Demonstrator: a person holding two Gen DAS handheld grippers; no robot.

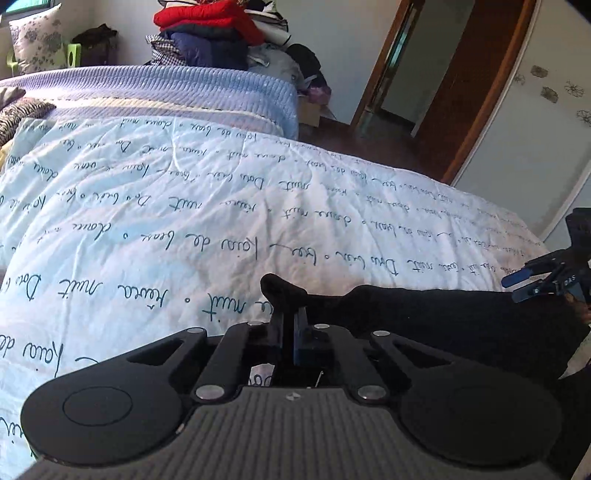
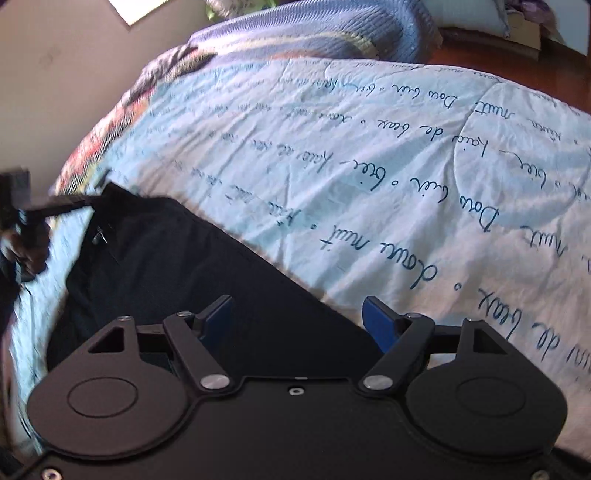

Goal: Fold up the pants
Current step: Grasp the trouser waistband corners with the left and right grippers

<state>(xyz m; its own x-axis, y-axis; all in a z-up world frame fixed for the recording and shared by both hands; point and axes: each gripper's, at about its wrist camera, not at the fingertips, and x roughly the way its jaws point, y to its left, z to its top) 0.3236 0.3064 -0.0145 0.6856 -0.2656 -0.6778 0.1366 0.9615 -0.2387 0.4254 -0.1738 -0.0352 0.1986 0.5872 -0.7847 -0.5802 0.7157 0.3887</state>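
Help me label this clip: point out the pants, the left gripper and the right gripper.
pants (image 2: 177,273): right wrist view, flat middle of fabric.
left gripper (image 1: 290,314): left wrist view, shut fingertips pinching fabric.
right gripper (image 2: 301,317): right wrist view, gap between open fingertips.

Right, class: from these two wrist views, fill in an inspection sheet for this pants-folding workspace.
Surface: bed with a pale quilt printed in script, creased.
Job's things: black pants lying on the quilt's near edge.
Clutter: stacked clothes behind the bed; striped fabric at its far left.
Grippers: left gripper shut on a pinch of pants; right gripper open over the pants, nothing gripped.
Cables: nothing seen.
Surroundings: blue blanket, floral pillow, wooden door frame.
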